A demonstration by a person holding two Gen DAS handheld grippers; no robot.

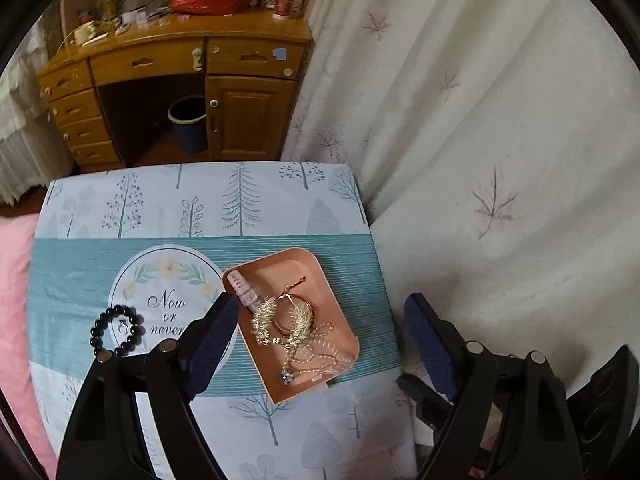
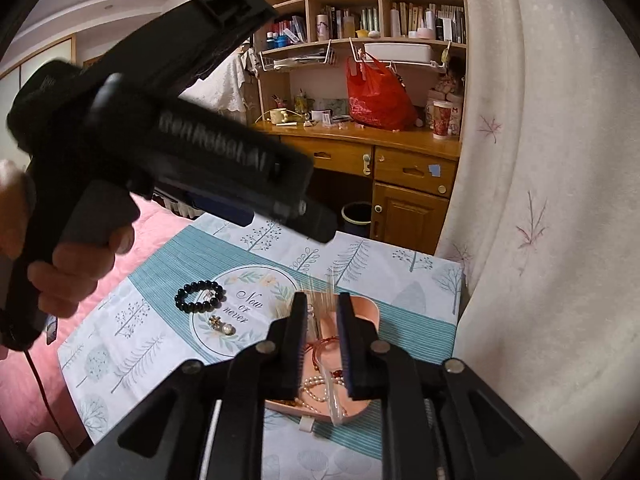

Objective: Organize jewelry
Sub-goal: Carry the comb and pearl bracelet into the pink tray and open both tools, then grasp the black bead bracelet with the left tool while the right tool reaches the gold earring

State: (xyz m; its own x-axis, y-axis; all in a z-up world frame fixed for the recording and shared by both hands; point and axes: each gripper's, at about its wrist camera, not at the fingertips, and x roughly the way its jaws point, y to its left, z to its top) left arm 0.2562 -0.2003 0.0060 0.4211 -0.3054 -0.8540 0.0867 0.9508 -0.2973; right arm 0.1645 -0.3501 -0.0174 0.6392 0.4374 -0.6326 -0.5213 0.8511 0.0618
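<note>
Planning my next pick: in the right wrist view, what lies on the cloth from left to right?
Black bead bracelet → small ring inside its loop → pearl earrings → pink tray holding the pearl necklace.

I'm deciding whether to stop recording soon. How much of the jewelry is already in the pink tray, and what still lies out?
Done: the pink tray already holds the gold fringed piece, a pearl strand and more. In hand: nothing; the left gripper is open above the tray, and the right gripper hangs over it, gripping nothing visible. Left: the black bead bracelet, the ring inside it, and the pearl earrings lie on the cloth.
</note>
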